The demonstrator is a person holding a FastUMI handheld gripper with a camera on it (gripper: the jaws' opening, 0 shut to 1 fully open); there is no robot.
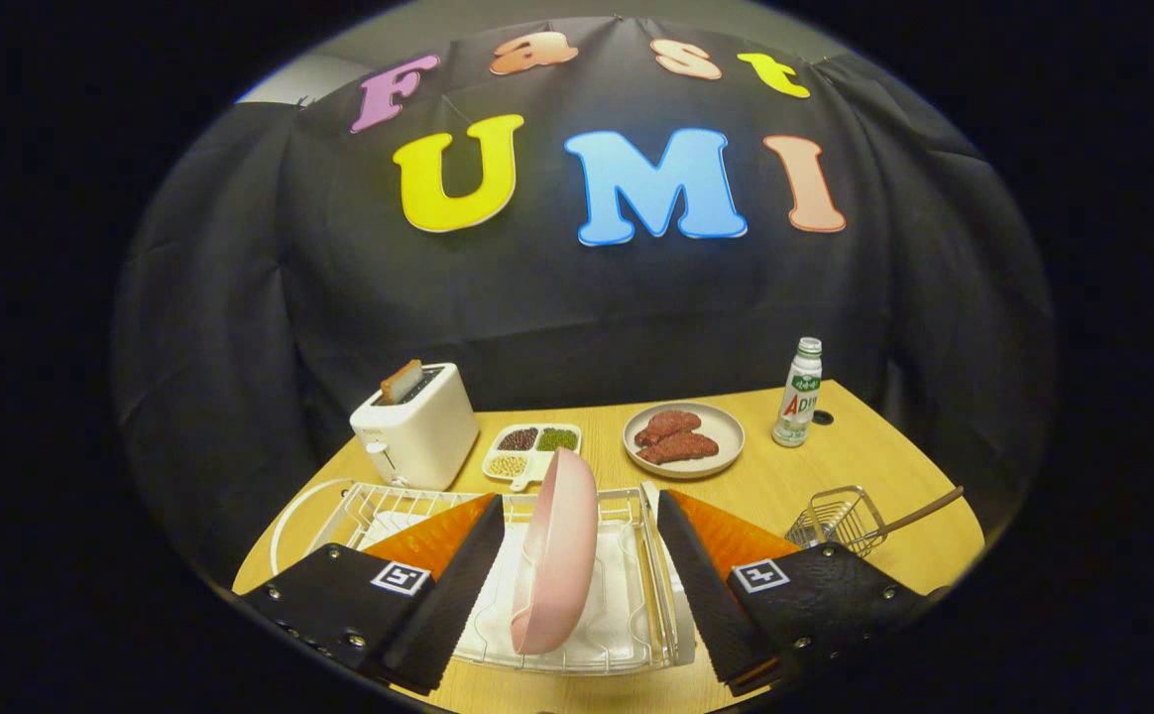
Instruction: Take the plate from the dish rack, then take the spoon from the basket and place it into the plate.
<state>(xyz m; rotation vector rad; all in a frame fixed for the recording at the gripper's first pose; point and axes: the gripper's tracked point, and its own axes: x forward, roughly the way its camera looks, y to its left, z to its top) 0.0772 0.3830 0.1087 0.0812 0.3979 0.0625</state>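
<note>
plate (pixel 555 555) pink | dish rack (pixel 636 595) white | toaster (pixel 418 426) white | tongs (pixel 577 605) black-orange, spread wide

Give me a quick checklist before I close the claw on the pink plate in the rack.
1. Claw open wide: ok.
2. Pink plate between the two fingers, standing on edge in the dish rack: ok.
3. Both fingers touching the plate: not ok, gaps on each side.
4. Plate centred in the gap: not ok, it sits nearer the left finger.
5. Spoon waiting in the wire basket, handle sticking out: ok.
6. Whether the rack wires grip the plate tightly: cannot tell.
</note>
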